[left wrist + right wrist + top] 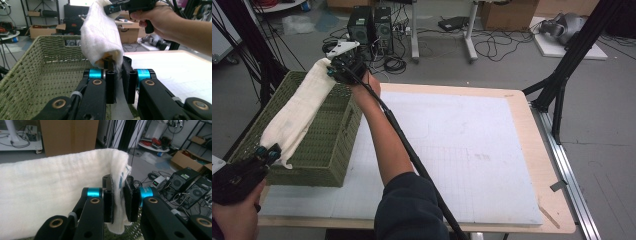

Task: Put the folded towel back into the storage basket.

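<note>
We hold the towel stretched lengthwise over the basket, left gripper pinching its near end, right gripper pinching its far end; lowering it means both hands descend together.

basket walls hem left; mat open.

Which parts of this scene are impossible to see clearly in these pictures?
- Basket floor: high view, the stretched towel covers much of it.
- Printed label on the towel's edge: right gripper view, too small and folded between the right gripper jaws.
- Left gripper body: high view, cut off by the frame's left edge.
</note>
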`<state>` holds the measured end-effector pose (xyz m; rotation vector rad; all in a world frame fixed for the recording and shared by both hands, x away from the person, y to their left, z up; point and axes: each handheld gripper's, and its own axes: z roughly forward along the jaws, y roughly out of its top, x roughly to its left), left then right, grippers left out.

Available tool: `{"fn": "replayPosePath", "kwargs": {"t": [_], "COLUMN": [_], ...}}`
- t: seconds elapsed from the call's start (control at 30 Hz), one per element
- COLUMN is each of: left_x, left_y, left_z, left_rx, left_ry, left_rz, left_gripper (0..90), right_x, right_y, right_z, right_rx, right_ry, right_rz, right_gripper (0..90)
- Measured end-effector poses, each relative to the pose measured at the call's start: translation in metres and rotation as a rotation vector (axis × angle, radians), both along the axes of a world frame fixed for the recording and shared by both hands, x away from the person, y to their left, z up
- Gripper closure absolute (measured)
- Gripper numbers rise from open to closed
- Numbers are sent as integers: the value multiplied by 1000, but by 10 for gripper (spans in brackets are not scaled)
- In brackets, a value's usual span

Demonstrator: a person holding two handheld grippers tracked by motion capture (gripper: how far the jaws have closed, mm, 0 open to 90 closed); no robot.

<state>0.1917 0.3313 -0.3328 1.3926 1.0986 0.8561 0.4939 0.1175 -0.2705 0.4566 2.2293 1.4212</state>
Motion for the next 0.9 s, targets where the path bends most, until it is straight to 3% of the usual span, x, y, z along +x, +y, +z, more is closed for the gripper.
{"fn": "replayPosePath", "kwargs": {"t": [0.13, 0.17, 0.2, 0.23, 0.27, 0.3, 0.53, 0.6, 0.67, 0.77, 0.9], "left_x": [3, 4, 6, 7, 7, 7, 1, 1, 3, 6, 8], "left_y": [1, 2, 5, 7, 10, 13, 22, 19, 13, 4, -6], "left_z": [-4, -5, -7, -8, -9, -9, -5, -3, -2, -1, -2], "left_rx": [-20, -40, -67, -102, -123, -131, -179, -191, -172, -130, -127], "left_ry": [22, 33, 47, 59, 65, 63, 9, 15, 32, 32, 36], "left_rz": [34, 54, 68, 80, 95, 106, 114, 112, 123, 82, 31], "left_gripper": [803, 748, 621, 492, 427, 378, 291, 265, 174, 165, 165], "right_x": [3, 3, 4, 6, 7, 7, 4, 1, -3, -8, -14], "right_y": [9, 12, 15, 17, 19, 20, 7, 0, -9, -25, -49], "right_z": [-6, -8, -10, -13, -15, -17, -16, -15, -16, -18, -20], "right_rx": [-2, -12, -16, -14, -3, 7, 29, 31, 36, 39, 31], "right_ry": [1, 2, -4, -10, -20, -21, 12, 13, 20, 29, 55], "right_rz": [-19, -35, -53, -69, -99, -123, -92, -82, -76, -67, -55], "right_gripper": [801, 793, 749, 598, 462, 387, 372, 361, 354, 332, 291]}}
